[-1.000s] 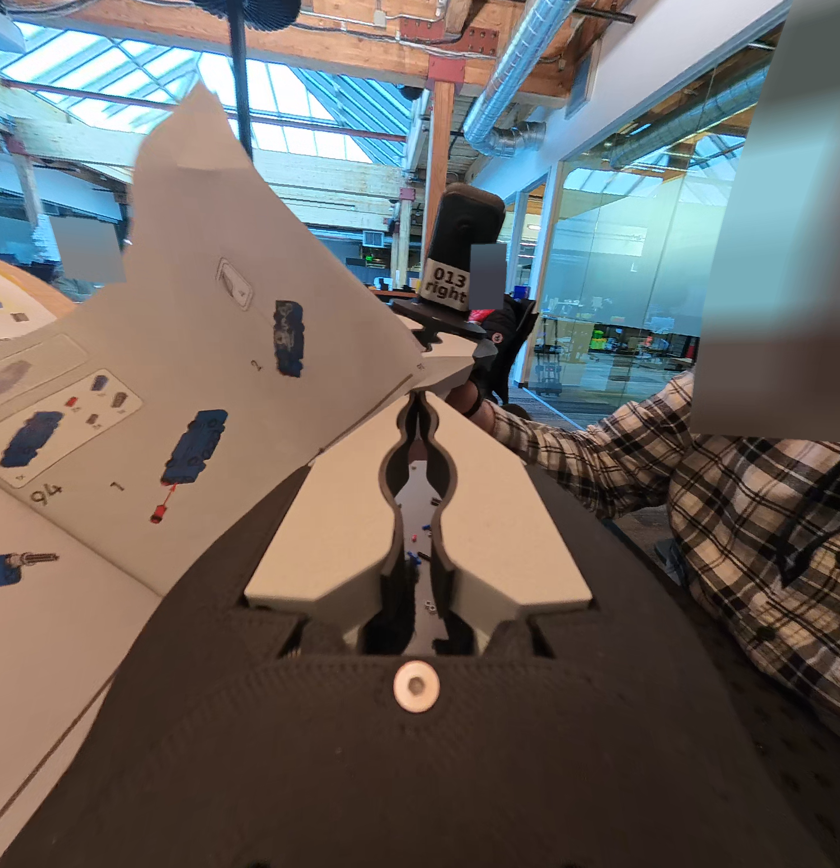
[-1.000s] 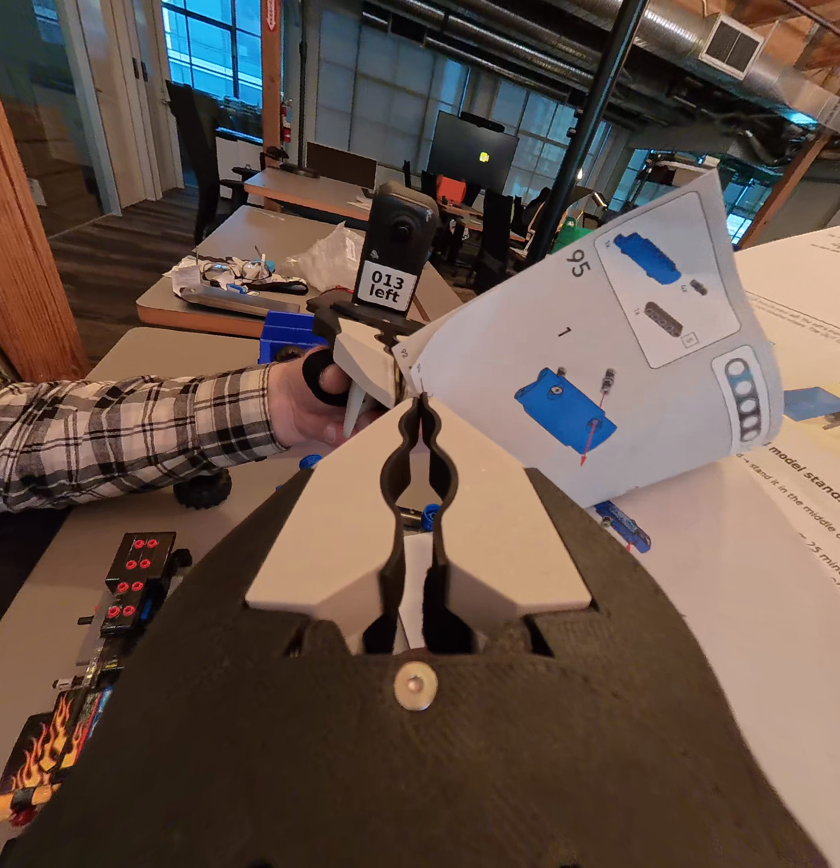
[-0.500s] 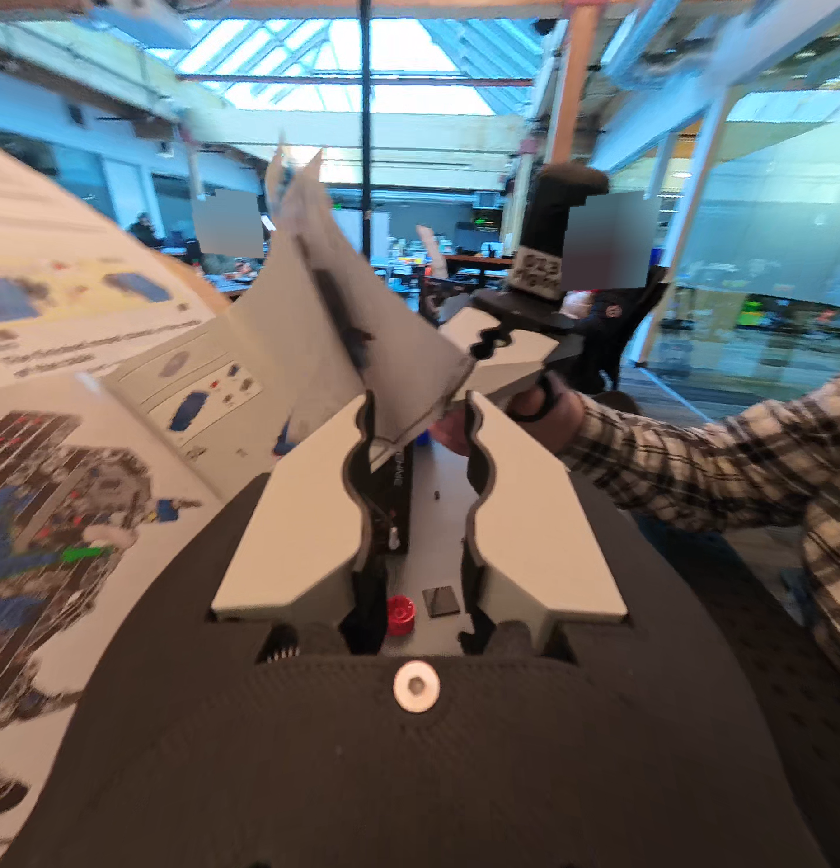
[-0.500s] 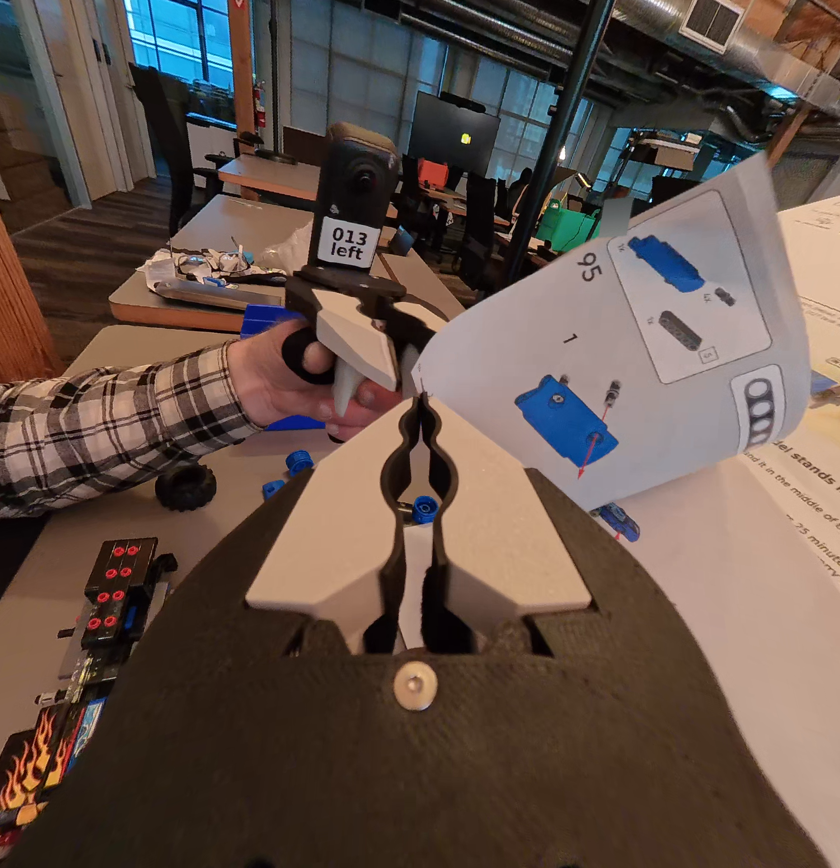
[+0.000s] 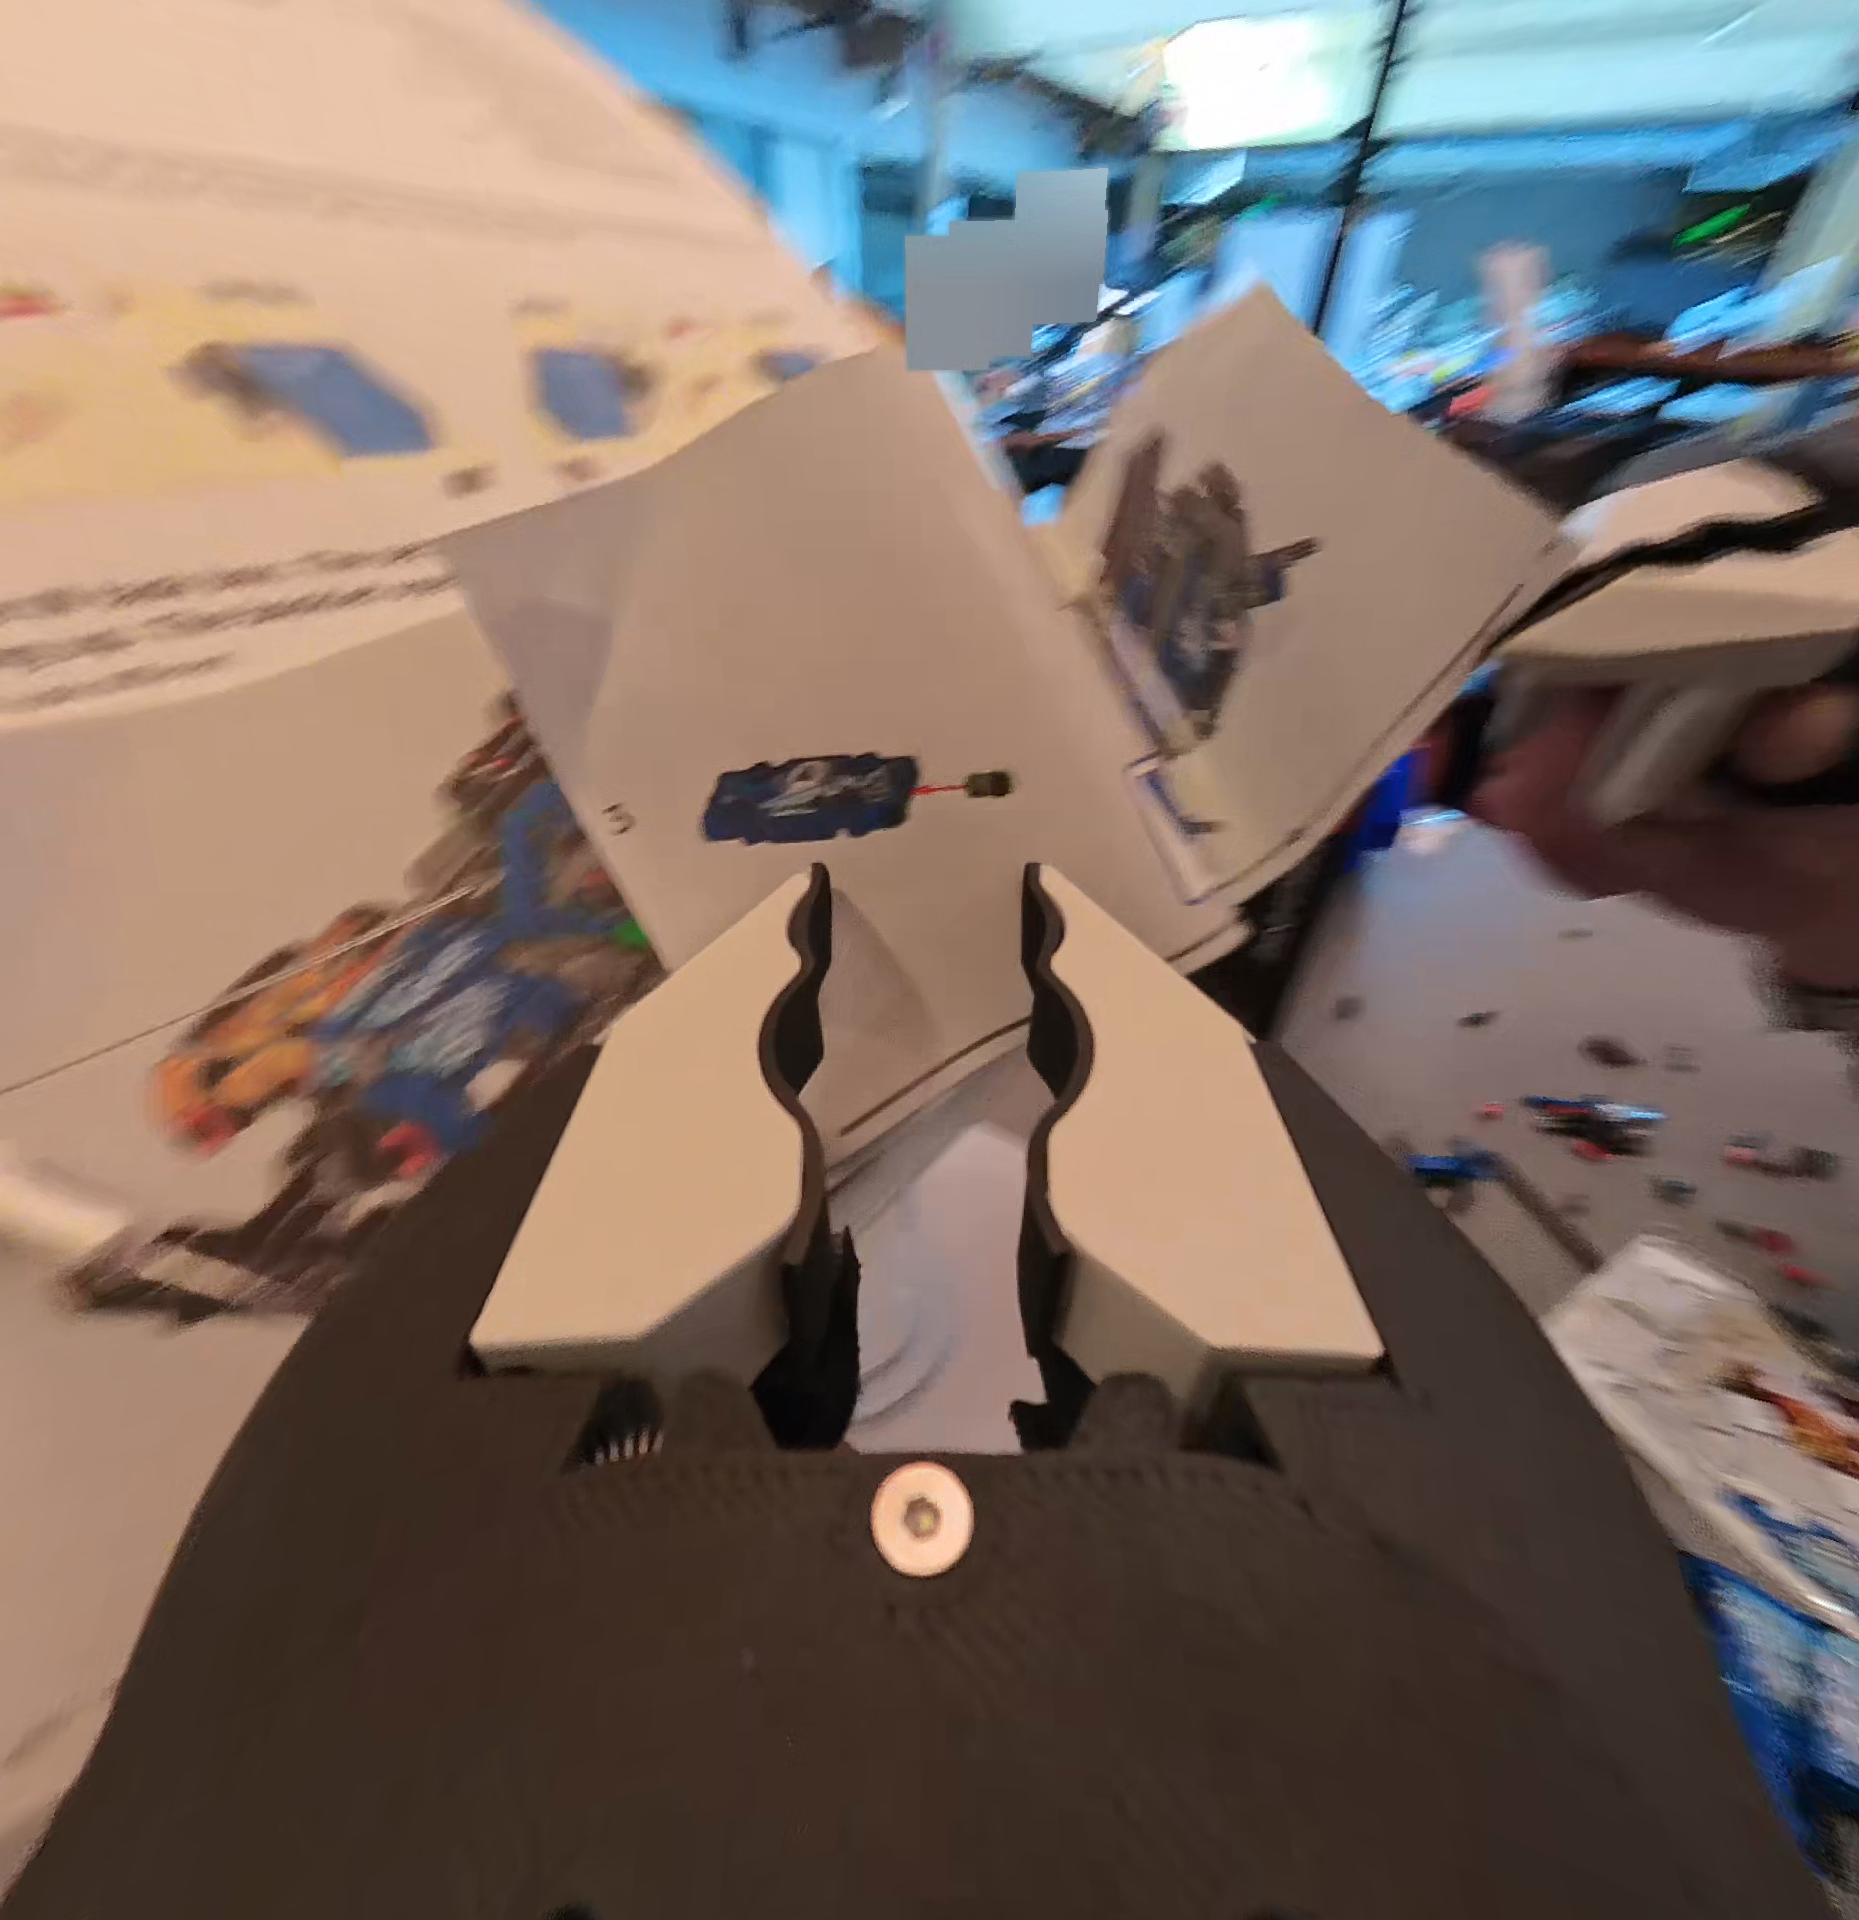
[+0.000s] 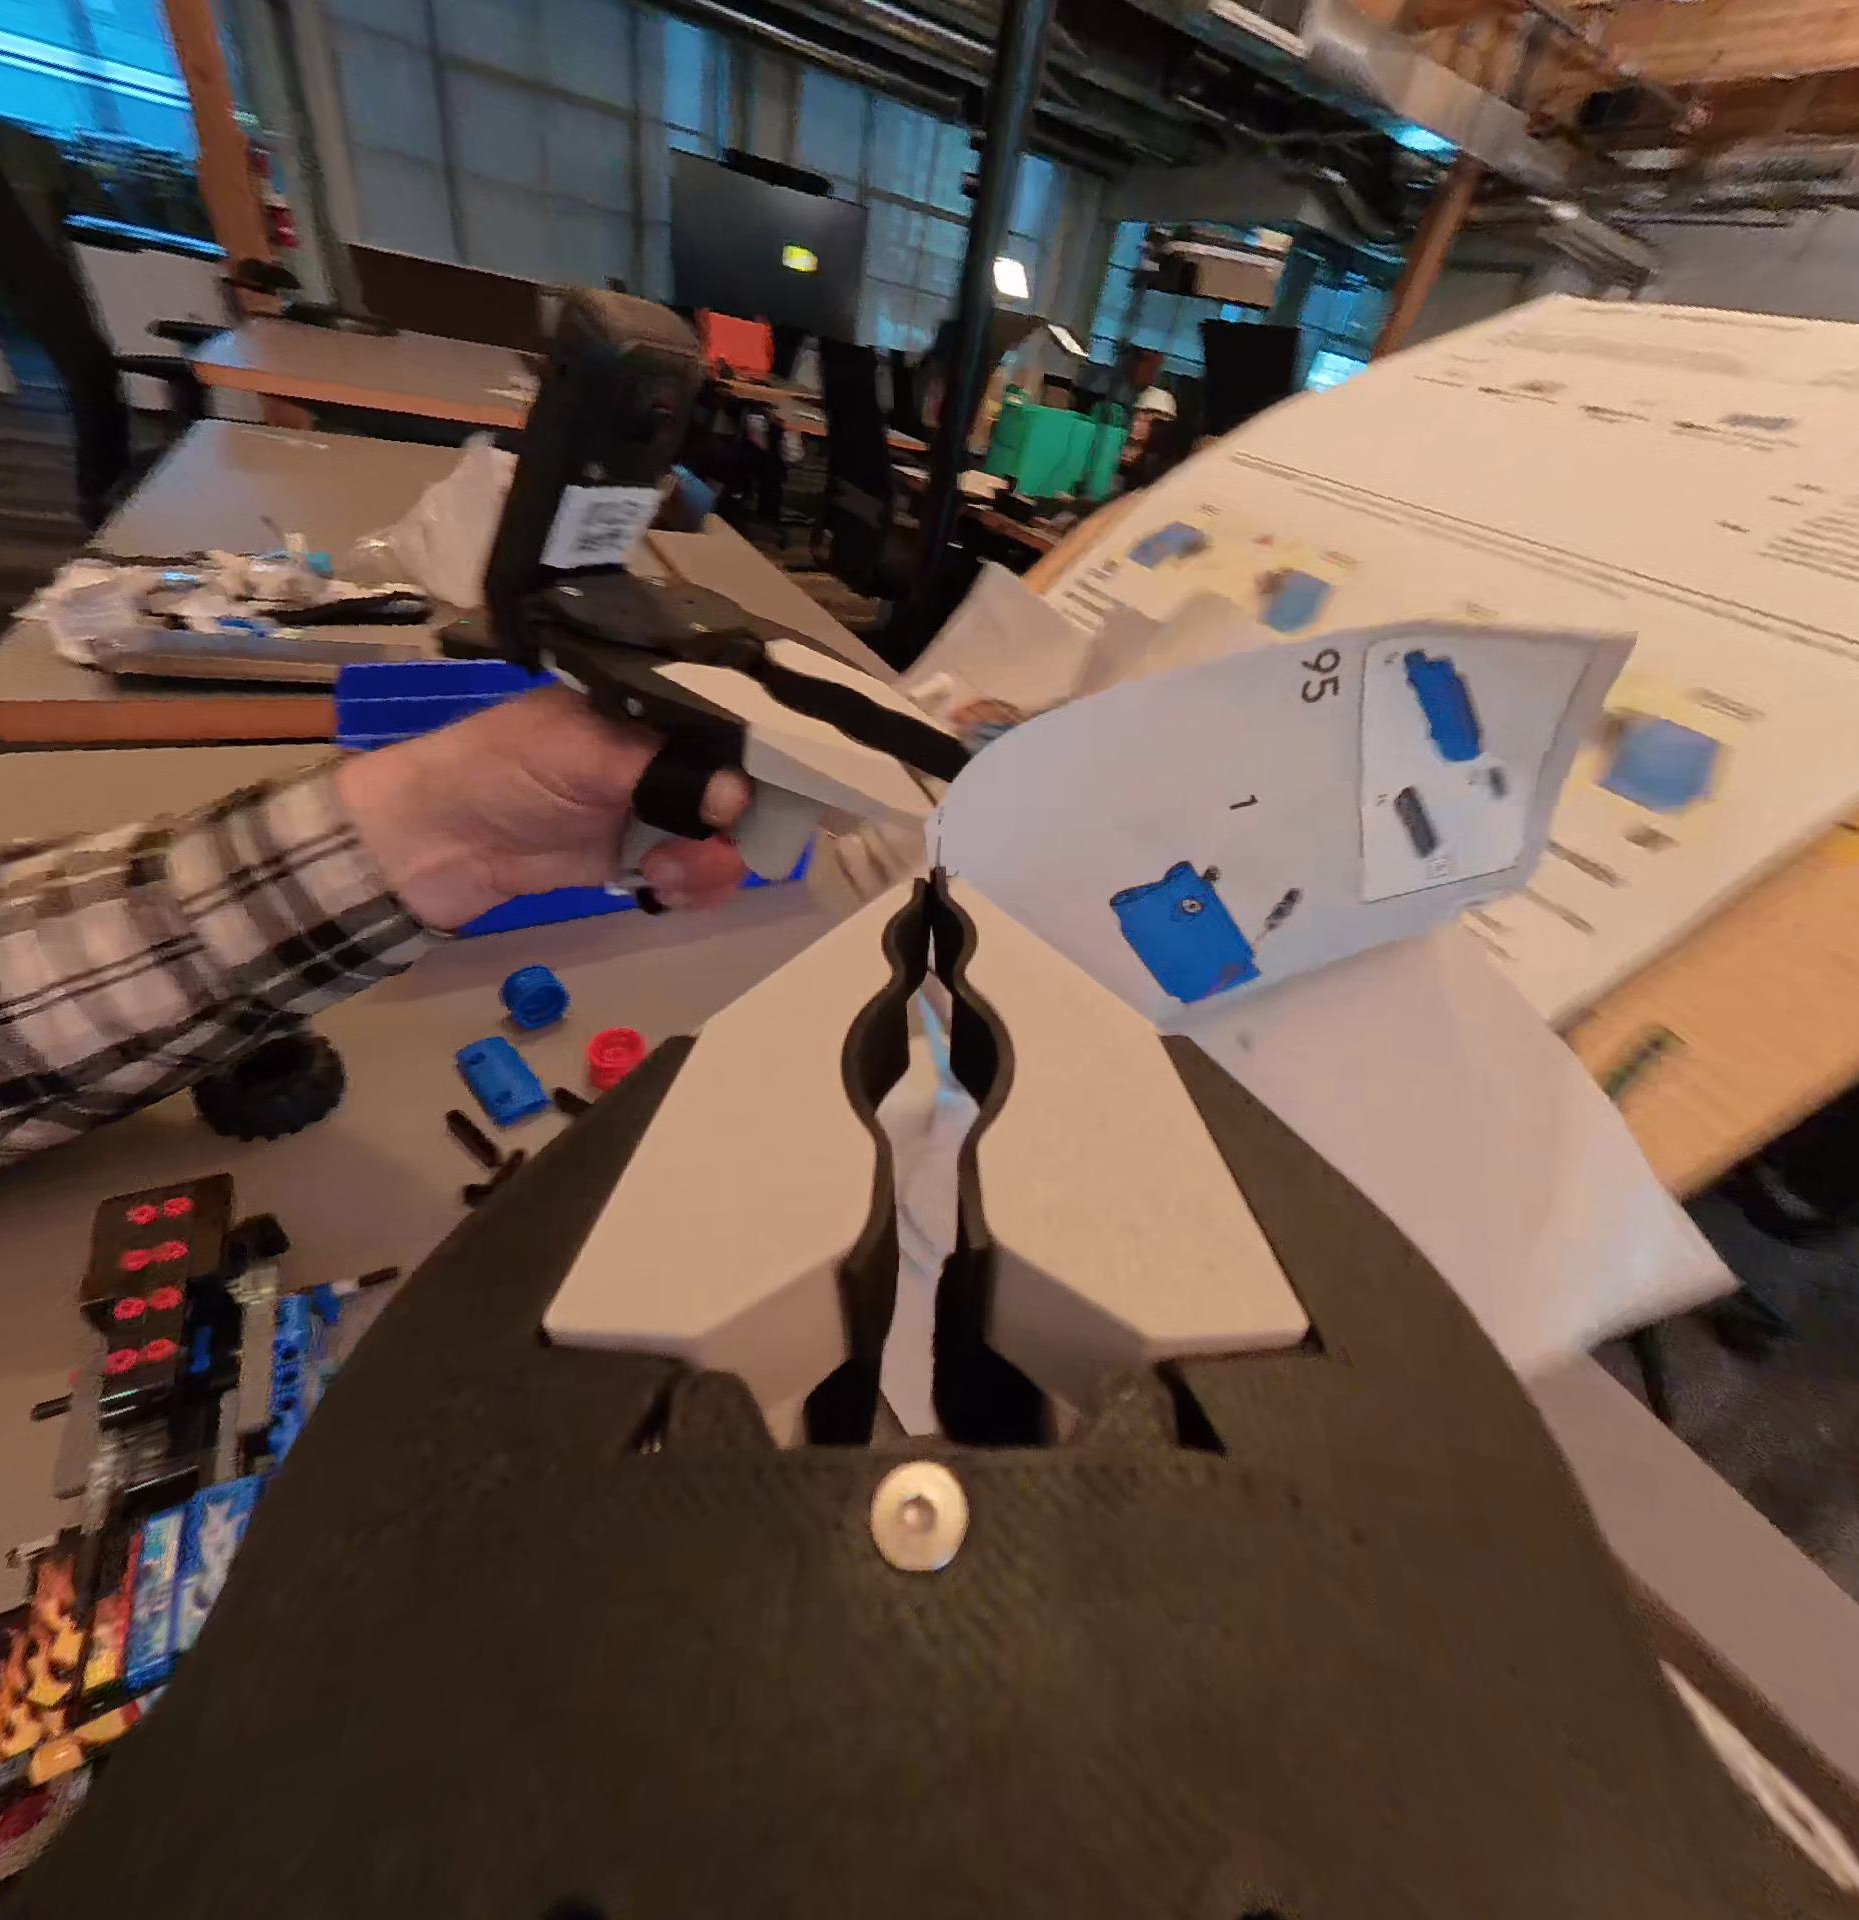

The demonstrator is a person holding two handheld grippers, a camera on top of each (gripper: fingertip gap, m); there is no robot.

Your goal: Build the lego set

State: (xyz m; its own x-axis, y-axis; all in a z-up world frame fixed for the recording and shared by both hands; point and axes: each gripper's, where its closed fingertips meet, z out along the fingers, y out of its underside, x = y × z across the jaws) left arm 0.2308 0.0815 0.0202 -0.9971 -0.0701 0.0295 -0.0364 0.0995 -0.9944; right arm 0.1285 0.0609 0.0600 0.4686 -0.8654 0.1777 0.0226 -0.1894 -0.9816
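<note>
My right gripper (image 6: 930, 883) is shut on the corner of a page of the instruction booklet (image 6: 1164, 790) and holds it lifted and curled. My left gripper (image 5: 925, 878) is open and empty, its fingers wide apart in front of another booklet page (image 5: 800, 644). The right gripper (image 5: 1683, 592) shows at the right of the left wrist view, pinching the lifted page (image 5: 1268, 582). The left gripper (image 6: 852, 748) shows just left of the page in the right wrist view. Loose Lego parts lie on the table: a blue round piece (image 6: 535, 995), a red round piece (image 6: 615, 1055), a blue flat piece (image 6: 501, 1081).
A black tyre (image 6: 270, 1086) lies under the plaid sleeve. A part-built model (image 6: 156, 1299) with red studs and flame stickers lies at the lower left. A large printed sheet (image 6: 1631, 499) stands at the right. Small parts (image 5: 1590, 1112) and a bag (image 5: 1735, 1403) lie on the table.
My left gripper has let go of the page, opened wide and swung toward the booklet. My right gripper has stayed shut on the page and carried it over to the right.
</note>
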